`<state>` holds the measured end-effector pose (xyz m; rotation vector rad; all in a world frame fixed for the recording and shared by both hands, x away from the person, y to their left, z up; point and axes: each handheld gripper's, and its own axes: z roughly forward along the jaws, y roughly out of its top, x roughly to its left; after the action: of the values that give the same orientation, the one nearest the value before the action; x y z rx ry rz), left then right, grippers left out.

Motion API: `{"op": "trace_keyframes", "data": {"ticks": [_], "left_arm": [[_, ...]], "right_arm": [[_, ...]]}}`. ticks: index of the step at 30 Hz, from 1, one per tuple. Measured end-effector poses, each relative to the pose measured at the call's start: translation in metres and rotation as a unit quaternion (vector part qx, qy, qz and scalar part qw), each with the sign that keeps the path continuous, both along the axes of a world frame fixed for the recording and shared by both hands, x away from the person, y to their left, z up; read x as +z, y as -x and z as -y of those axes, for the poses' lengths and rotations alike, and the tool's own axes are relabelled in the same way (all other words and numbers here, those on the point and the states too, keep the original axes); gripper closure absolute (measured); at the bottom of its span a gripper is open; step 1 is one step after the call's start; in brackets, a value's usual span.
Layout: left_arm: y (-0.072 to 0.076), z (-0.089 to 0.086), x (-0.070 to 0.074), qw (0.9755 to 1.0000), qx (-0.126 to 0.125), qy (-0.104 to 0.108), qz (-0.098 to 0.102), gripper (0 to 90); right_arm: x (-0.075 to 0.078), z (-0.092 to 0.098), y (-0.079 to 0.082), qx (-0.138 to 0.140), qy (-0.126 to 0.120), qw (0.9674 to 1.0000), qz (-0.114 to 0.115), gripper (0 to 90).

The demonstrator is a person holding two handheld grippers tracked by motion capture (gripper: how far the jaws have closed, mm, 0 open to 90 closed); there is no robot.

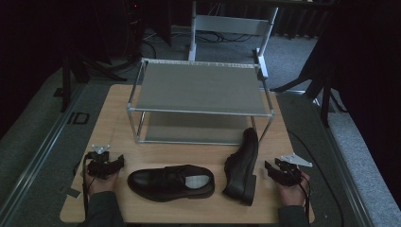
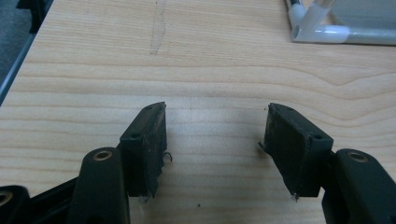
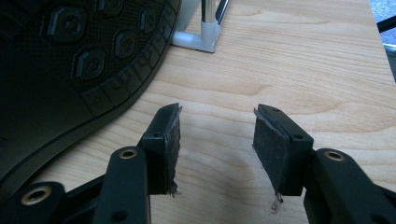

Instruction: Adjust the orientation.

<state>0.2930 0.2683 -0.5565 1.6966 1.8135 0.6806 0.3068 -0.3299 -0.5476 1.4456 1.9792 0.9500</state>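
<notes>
Both the left gripper [image 2: 216,128] and right gripper [image 3: 217,129] were held released; a tipped black dress shoe [image 3: 70,65] lay just left of the right jaws.

So the right claw [image 3: 217,144] is sitting low over the wooden bench [image 3: 299,60] with its jaws spread apart and nothing but bare wood grain between the pads. Off to the claw's left there's a black shoe [image 3: 70,70] lying on its side, its treaded sole facing the claw, close to the left jaw but not touching it. Ahead of the claw, just past the sole's edge, a white corner joint of the metal rack [image 3: 201,37] stands on the bench.
</notes>
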Motion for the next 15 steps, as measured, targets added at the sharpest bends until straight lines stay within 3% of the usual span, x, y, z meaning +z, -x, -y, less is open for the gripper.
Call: {"op": "trace_keyframes", "data": {"ticks": [2,8,10,15], "left_arm": [[0.007,0.000,0.005,0.9999,-0.006,0.004,0.013,41.1],[0.034,0.011,0.027,0.9978,-0.042,-0.014,0.049,42.9],[0.042,0.016,0.031,0.9970,-0.054,-0.022,0.051,42.8],[0.054,0.023,0.034,0.9958,-0.081,-0.019,0.038,42.1]], "right_arm": [[0.000,0.000,0.000,0.001,0.001,1.0000,0.000,50.4],[0.002,0.000,0.001,0.000,-0.001,1.0000,0.004,50.2],[0.003,0.000,0.002,0.000,-0.001,1.0000,0.004,50.2],[0.004,-0.001,0.003,0.002,0.009,0.9999,0.008,49.7]]}}
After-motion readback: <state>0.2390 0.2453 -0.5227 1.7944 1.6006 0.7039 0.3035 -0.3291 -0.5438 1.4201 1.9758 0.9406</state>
